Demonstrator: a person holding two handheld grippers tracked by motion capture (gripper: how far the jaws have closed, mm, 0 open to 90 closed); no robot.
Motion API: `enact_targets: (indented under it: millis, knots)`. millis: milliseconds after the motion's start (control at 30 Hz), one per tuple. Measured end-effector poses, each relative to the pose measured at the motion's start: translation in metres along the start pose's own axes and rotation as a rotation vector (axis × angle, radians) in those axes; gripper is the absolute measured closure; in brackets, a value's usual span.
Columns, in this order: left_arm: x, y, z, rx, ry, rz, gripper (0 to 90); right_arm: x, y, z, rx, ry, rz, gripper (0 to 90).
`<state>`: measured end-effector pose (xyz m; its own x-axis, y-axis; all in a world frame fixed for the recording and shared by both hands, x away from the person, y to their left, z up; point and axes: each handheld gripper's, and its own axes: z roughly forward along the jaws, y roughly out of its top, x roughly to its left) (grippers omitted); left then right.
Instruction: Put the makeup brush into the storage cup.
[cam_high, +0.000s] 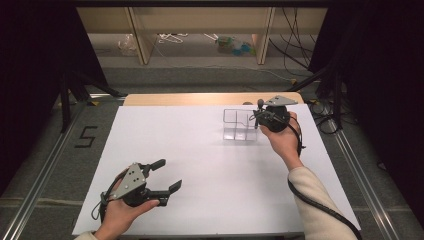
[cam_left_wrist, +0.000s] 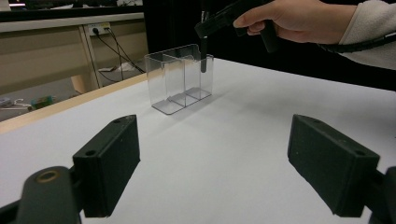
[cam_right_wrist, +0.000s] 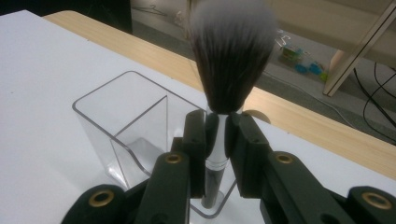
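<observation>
A makeup brush (cam_right_wrist: 231, 60) with dark, white-tipped bristles stands upright, and my right gripper (cam_right_wrist: 217, 126) is shut on its silver and black handle. The handle's lower end dips into the near corner compartment of a clear plastic organizer (cam_right_wrist: 121, 121). In the high view, the right gripper (cam_high: 256, 118) hovers over the right end of the organizer (cam_high: 239, 125) at the table's far right. My left gripper (cam_high: 169, 175) rests at the front left, open with nothing between its pads (cam_left_wrist: 109, 163). From there I see the organizer (cam_left_wrist: 180, 79) with the brush handle (cam_left_wrist: 203, 58) in it.
White sheet (cam_high: 200, 165) covers the table, with a wooden strip (cam_high: 200, 99) along the far edge. Beyond it are shelf legs, cables and small clutter on the floor (cam_high: 235, 45). A cable trails from the right gripper along the sleeve (cam_high: 320, 205).
</observation>
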<state>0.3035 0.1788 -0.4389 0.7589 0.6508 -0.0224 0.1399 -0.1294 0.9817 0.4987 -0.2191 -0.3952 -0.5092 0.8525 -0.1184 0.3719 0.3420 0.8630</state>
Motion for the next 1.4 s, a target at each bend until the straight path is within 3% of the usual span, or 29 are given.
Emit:
enact_targets:
  millis: [767, 933, 1100, 1267, 1400]
  knots:
    - [0.000, 0.000, 0.000, 0.000, -0.001, -0.001, 16.8, -0.002, -0.003, 0.003, 0.018, 0.007, 0.002, 76.2]
    - [0.000, 0.000, 0.000, 0.000, 0.001, 0.001, 16.8, -0.001, 0.000, 0.001, -0.003, -0.007, 0.026, 45.1]
    - [0.000, 0.000, -0.001, 0.001, 0.002, 0.001, 16.8, 0.001, 0.003, 0.000, 0.010, 0.010, 0.016, 27.2]
    - [0.000, 0.000, -0.001, 0.001, 0.004, 0.003, 16.8, 0.001, 0.003, -0.003, 0.006, 0.024, -0.002, 20.8]
    - [0.000, 0.000, -0.001, 0.002, 0.005, 0.004, 16.8, -0.001, 0.005, -0.015, -0.007, 0.033, 0.005, 18.1]
